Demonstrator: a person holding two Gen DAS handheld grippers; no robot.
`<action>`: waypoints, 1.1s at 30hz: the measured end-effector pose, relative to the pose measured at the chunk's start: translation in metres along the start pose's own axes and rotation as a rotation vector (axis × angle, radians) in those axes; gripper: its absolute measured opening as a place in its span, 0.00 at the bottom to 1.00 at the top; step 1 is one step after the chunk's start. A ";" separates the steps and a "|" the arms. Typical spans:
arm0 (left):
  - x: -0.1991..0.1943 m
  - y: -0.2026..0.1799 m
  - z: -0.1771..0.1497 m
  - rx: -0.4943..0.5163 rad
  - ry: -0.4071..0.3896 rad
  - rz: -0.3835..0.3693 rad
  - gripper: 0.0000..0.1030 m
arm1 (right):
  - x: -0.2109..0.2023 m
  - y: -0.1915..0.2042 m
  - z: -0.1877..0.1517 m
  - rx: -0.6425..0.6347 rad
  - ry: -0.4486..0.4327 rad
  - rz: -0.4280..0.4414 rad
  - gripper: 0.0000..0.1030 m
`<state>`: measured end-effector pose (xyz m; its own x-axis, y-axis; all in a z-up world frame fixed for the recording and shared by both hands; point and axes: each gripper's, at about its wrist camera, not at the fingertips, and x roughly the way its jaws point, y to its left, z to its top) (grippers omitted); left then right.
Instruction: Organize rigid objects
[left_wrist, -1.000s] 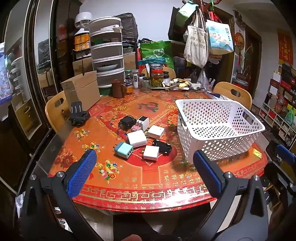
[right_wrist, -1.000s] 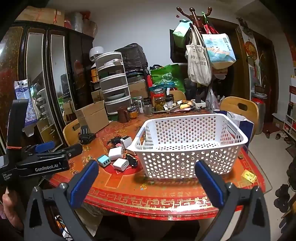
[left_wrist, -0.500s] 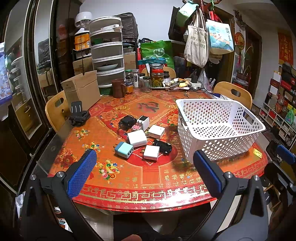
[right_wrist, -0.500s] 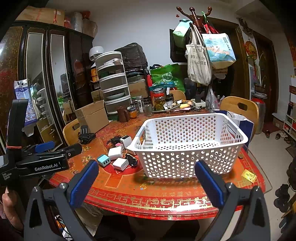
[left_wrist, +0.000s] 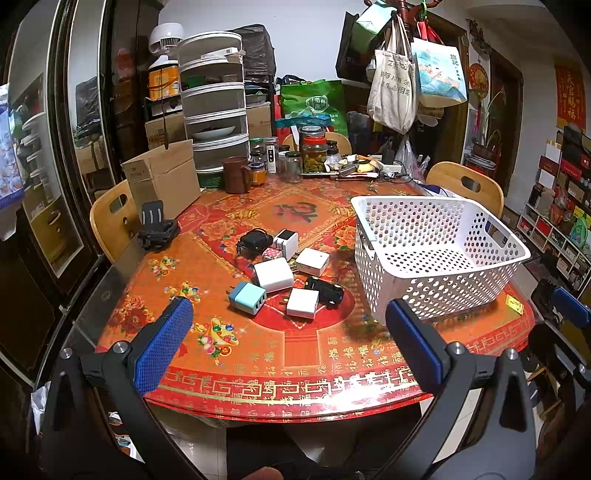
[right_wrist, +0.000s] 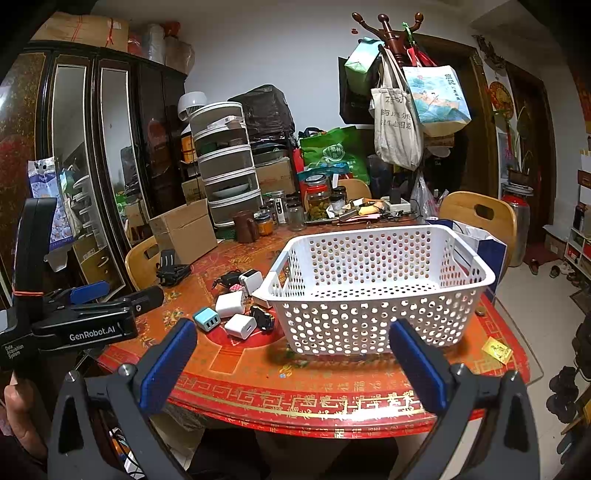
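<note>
Both claws hang off the near edge of the worktop (left_wrist: 295, 384), each with its fingers spread apart and gripping nothing. Ahead of the left claw (left_wrist: 288, 343) a bare strip of red cloth runs up to the chargers (left_wrist: 284, 275), which lie clustered together, some touching. The white basket (left_wrist: 476, 218) stands just right of them, straight ahead of the right claw (right_wrist: 291, 365), with nothing visible inside it. In the right view the basket's corner hides part of the cluster. Jars (left_wrist: 314, 155) and a cardboard box (left_wrist: 162, 181) crowd the far edge.
</note>
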<state>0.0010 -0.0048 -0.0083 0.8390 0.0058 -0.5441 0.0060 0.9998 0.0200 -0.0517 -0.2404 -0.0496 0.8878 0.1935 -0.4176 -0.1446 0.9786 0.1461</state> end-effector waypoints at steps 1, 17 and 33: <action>0.000 0.000 -0.001 0.000 0.000 0.000 1.00 | 0.000 0.000 0.000 0.000 0.000 -0.001 1.00; 0.005 0.001 -0.006 0.000 0.005 -0.002 1.00 | 0.001 0.001 -0.001 -0.001 0.004 -0.001 1.00; 0.008 0.000 -0.010 0.002 0.008 -0.002 1.00 | 0.002 0.001 -0.002 -0.003 0.007 -0.002 1.00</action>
<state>0.0026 -0.0048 -0.0210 0.8344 0.0041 -0.5512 0.0088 0.9997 0.0208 -0.0508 -0.2386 -0.0524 0.8849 0.1923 -0.4243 -0.1445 0.9792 0.1425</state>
